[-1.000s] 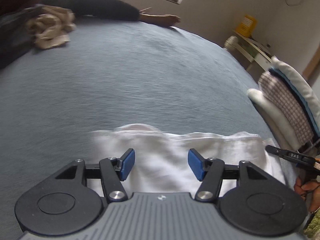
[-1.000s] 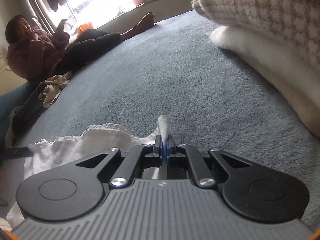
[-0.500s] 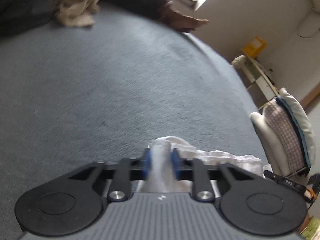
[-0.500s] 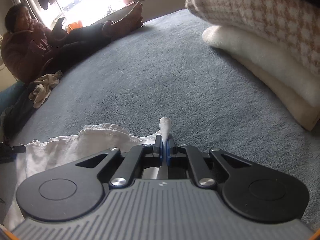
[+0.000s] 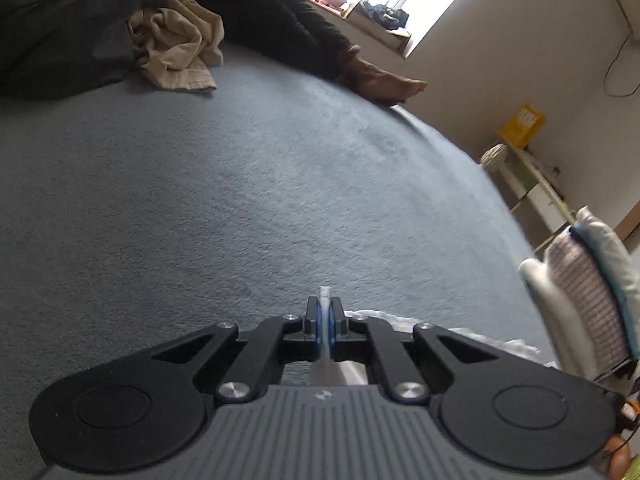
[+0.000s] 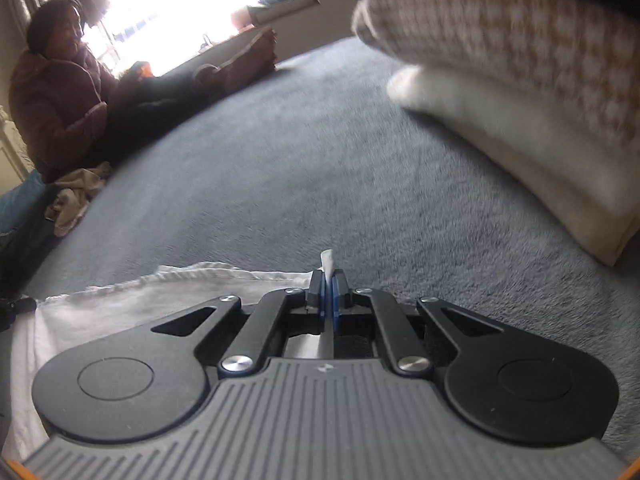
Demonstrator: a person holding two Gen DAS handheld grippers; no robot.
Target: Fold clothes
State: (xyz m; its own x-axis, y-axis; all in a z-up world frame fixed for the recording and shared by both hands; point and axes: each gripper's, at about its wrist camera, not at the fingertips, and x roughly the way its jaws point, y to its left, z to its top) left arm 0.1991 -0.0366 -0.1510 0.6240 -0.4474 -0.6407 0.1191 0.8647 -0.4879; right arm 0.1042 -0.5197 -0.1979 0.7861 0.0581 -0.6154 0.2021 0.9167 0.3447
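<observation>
A white garment (image 6: pixel 132 300) lies on the grey-blue bed cover (image 6: pixel 320 168), stretched between both grippers. My right gripper (image 6: pixel 329 280) is shut on its edge, and a pinch of white cloth pokes up between the blue pads. My left gripper (image 5: pixel 325 308) is shut on the other end of the white garment (image 5: pixel 472 334), with a small tuft of cloth showing above the pads. Most of the garment is hidden under the gripper bodies.
Folded clothes (image 6: pixel 520 80) are stacked at the right, a checked piece on a cream one. A person (image 6: pixel 60 92) sits at the far end of the bed, feet stretched out. A crumpled beige garment (image 5: pixel 176 48) and dark clothes (image 5: pixel 60 40) lie nearby. A white shelf (image 5: pixel 532 184) stands by the wall.
My left gripper was open over the white garment and has closed on it, then turned its view up the bed. The right gripper stayed shut on the cloth, and the garment's edge now lies straighter.
</observation>
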